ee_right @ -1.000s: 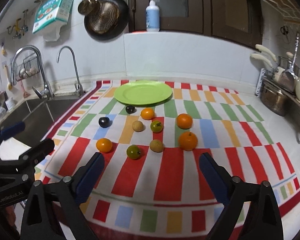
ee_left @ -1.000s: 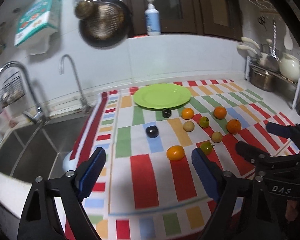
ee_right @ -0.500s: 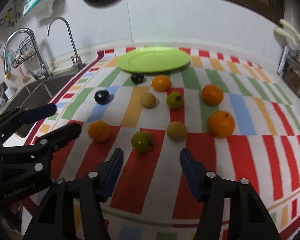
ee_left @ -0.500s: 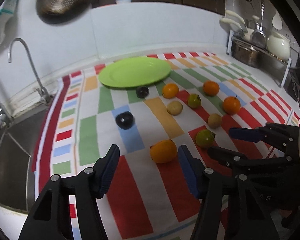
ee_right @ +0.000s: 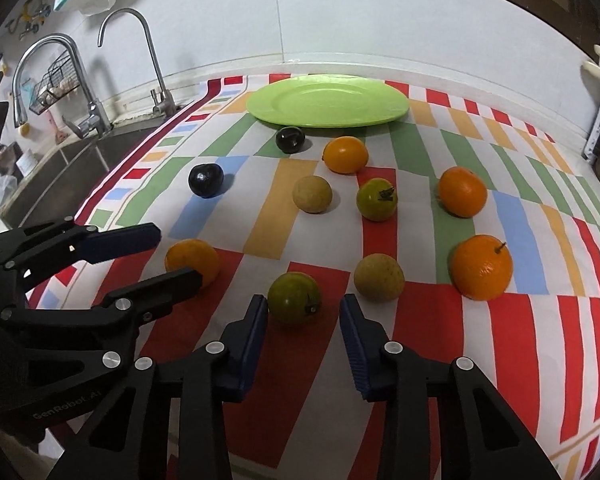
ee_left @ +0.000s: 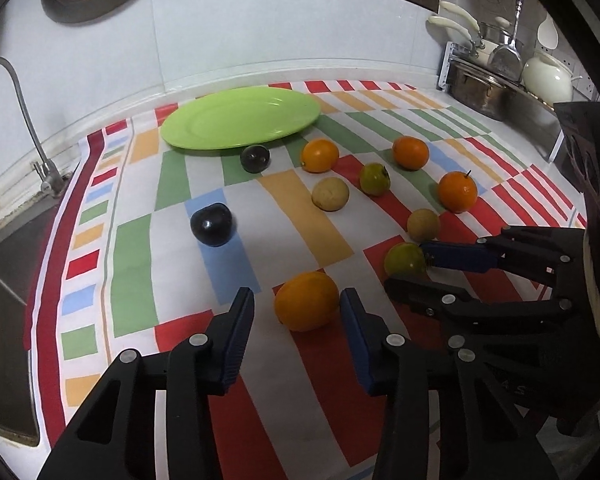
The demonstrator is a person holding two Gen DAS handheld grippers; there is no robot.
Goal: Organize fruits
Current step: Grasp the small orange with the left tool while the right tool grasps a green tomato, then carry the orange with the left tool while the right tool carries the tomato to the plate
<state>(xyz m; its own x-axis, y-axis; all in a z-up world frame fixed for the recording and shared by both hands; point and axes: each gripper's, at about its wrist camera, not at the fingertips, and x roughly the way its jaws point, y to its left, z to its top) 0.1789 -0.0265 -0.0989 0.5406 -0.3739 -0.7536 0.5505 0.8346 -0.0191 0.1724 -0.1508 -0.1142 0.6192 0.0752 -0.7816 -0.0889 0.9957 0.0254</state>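
1. I see the nearest orange (ee_left: pixel 307 301) between my left gripper (ee_left: pixel 297 334) fingers — spread, not touching.
2. My right gripper (ee_right: pixel 303 334) — spread too — flanks the green fruit (ee_right: pixel 294 298).
3. The green plate (ee_right: pixel 327 100) sits at 12 o'clock on the striped cloth (ee_right: pixel 512 216).

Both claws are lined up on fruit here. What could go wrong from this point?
1. The round orange fruit may roll as the open left claw closes.
2. The right claw straddles the green fruit beside it; the claws sit close and could collide.
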